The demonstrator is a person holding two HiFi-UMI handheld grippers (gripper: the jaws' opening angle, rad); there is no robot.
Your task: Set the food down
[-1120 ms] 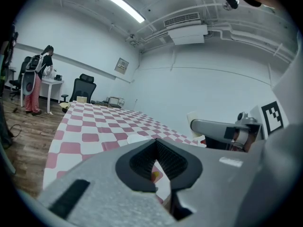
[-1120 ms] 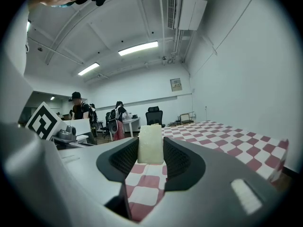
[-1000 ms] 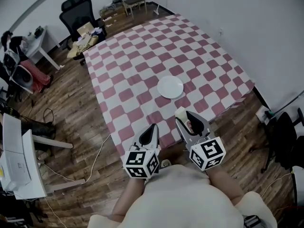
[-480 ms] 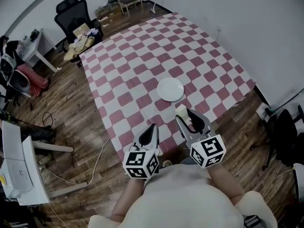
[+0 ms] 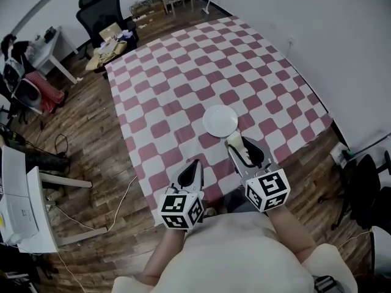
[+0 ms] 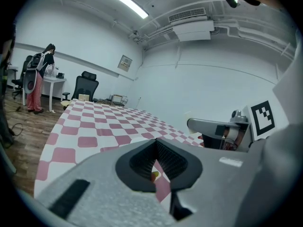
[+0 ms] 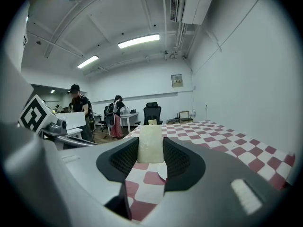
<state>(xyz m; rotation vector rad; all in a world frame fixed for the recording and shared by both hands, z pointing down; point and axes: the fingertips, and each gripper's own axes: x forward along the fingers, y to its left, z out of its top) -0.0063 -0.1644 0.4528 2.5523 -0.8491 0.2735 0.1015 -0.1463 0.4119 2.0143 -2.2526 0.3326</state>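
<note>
A white plate (image 5: 220, 120) lies on the red-and-white checked tablecloth (image 5: 183, 72), toward its near edge. My right gripper (image 5: 239, 146) hovers just short of the plate, over the cloth's near edge, shut on a pale cream block of food (image 5: 233, 140). In the right gripper view the food (image 7: 150, 143) stands upright between the jaws of the right gripper (image 7: 150, 151). My left gripper (image 5: 193, 170) is beside it on the left, over the table's near edge, jaws together and holding nothing. In the left gripper view, the left gripper (image 6: 155, 159) shows only a thin slit.
A white wall runs along the table's right side. A black office chair (image 5: 101, 11) and a cluttered seat stand at the far left corner. White desks (image 5: 21, 200) and cables lie on the wooden floor to the left. People stand by a far desk (image 7: 116, 115).
Both grippers have come forward toward the table. The right gripper with the food now sits closer to the plate. The left gripper stays shut.
</note>
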